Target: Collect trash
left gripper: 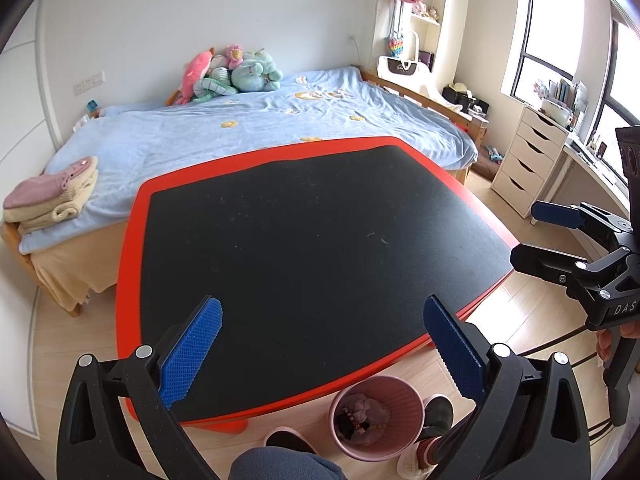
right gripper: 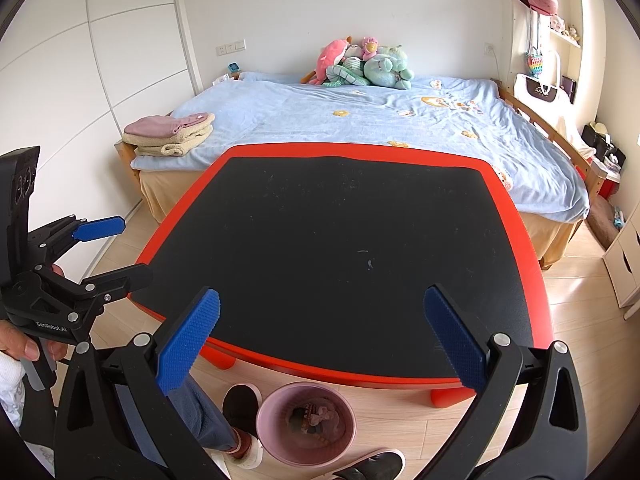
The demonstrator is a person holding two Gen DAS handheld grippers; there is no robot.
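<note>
Room: bedroom with pale wood floor; we see a bed [right gripper: 360,120] under a light blue cover behind the counter, plush toys [right gripper: 360,64] piled at its head against the white wall, and folded towels [right gripper: 168,136] on its near corner.
Counter: low red-rimmed counter [left gripper: 132,240] with a black mat on top; we see only faint specks on the mat.
Trash bin: pink bin [right gripper: 268,436] stands on the floor just beside the counter's near edge, between the person's slippered feet [right gripper: 240,404]; crumpled paper and wrappers [right gripper: 316,420] lie inside it.
Left claw: left claw [left gripper: 320,344] hovers above the near edge of the counter, pointing forward over the mat and tilted downward; its blue pads [left gripper: 192,352] stand wide apart with nothing between them.
Left hand: in the right wrist view we see fingers [right gripper: 28,348] wrapped round the handle at the left edge of the frame, with a white sleeve below.
Right claw: right claw [right gripper: 320,340] hovers at much the same height beside the left one, also aimed across the mat; its fingers are spread wide and hold nothing.
Right hand: in the left wrist view only fingertips [left gripper: 604,344] show on the handle at the right edge.
Spacing: we see the two claws side by side and apart, neither touching the counter.
</note>
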